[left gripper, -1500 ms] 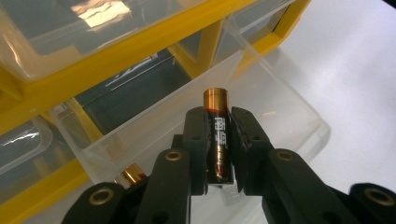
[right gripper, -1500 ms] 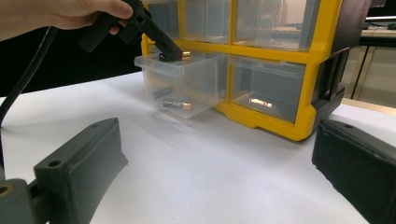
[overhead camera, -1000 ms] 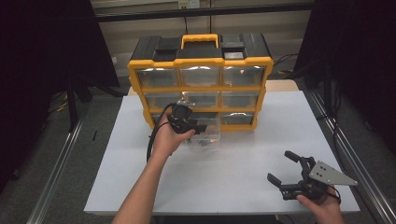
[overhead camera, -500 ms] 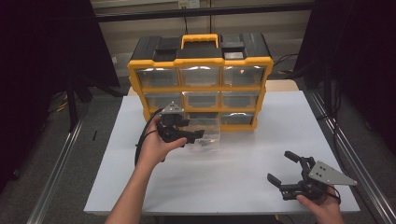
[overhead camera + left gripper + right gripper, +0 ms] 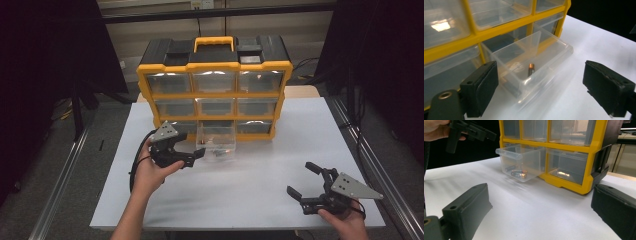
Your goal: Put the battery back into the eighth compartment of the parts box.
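A yellow and black drawer cabinet (image 5: 215, 65) stands at the back of the white table (image 5: 260, 180). Its bottom middle clear drawer (image 5: 216, 142) is pulled out; the left gripper view shows a small battery (image 5: 531, 69) in this drawer (image 5: 534, 57), and the right gripper view shows batteries (image 5: 519, 173) on its floor. My left gripper (image 5: 196, 157) hovers just left of the drawer's front. Its jaws have just been opening and stand wide with nothing between them (image 5: 544, 87). My right gripper (image 5: 301, 179) rests open near the table's front right, empty (image 5: 544, 212).
The other drawers of the cabinet are pushed in. A black cable (image 5: 134, 167) loops from the left gripper. Metal rails (image 5: 65, 180) run along both sides of the table, with dark floor beyond them. Bare white tabletop lies between the two grippers.
My left gripper has drawn back from the drawer, leftward and toward the person, and its jaws have opened. The drawer stays pulled out. The right gripper has not moved.
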